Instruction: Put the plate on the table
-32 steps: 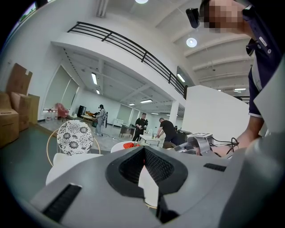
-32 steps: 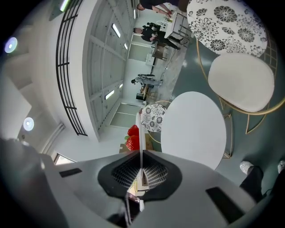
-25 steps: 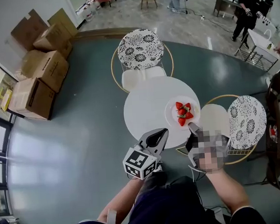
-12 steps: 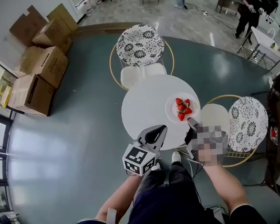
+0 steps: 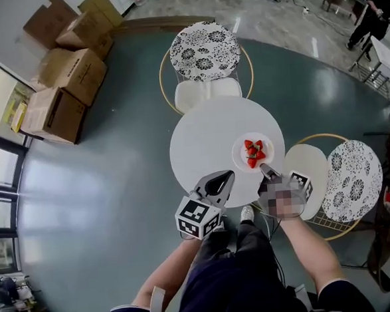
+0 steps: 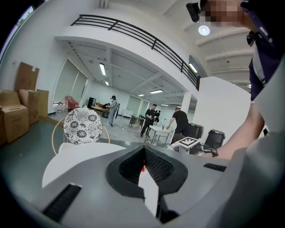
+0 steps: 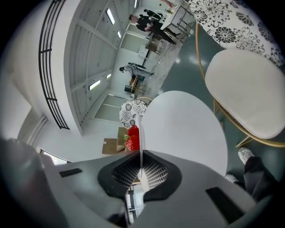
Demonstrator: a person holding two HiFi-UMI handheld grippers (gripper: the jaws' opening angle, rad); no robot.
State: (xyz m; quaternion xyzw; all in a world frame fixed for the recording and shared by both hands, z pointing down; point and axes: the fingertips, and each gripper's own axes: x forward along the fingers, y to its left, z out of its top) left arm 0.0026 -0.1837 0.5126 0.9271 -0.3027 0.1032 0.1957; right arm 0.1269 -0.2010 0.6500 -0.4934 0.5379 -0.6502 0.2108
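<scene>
Plate (image 5: 238, 154): white, loaded with strawberries (image 5: 253, 152), located over the near-right part of the round white table (image 5: 201, 145). Whether its underside touches the tabletop cannot be determined.

Right gripper (image 5: 266, 170): jaws clamped on the near rim of the plate. In the right gripper view the rim runs edge-on as a thin white line between the two closed jaws, with strawberries on one side of it and the tabletop on the other.

Left gripper (image 5: 222, 178): jaws pressed together, nothing between them. It is held over the near edge of the table, left of the plate and apart from it.

Changes against the frame one second earlier:
- The plate holds the same place on the table, and the right gripper remains on its rim.
- The head view has shifted; the floral-backed chair (image 5: 205, 50) behind the table and the stack of cardboard boxes (image 5: 69, 74) now sit higher in the frame.
- The right gripper's marker cube (image 5: 302, 181) is now exposed.
- A shoe (image 5: 246, 214) shows below the table edge.

Markings: the left gripper's marker cube (image 5: 198, 217) carries black-and-white square code patterns. A yellow label on one box is too small to read.
</scene>
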